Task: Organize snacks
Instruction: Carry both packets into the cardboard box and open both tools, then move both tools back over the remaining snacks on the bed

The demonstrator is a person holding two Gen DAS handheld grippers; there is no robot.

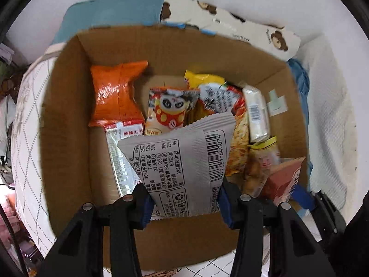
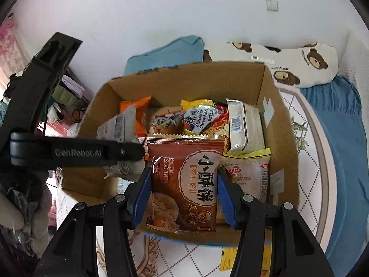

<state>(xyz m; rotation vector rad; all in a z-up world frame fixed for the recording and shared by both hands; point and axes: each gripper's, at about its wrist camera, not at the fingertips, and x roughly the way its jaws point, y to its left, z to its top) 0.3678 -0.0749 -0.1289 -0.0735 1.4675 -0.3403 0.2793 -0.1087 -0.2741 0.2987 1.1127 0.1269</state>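
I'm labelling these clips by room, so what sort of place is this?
Probably a bedroom: the cardboard box of snacks sits on a quilted bedspread, with a bear-print pillow and a blue pillow against the wall.

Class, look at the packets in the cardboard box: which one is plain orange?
The orange packet standing against the box's left wall; the others carry printed pictures, labels or barcodes.

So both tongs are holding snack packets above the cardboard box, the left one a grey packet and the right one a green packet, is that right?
Not quite. The right tongs hold a brown packet, not a green one, as the right wrist view shows. The rest stands: the left tongs hold the grey packet, both above the cardboard box.
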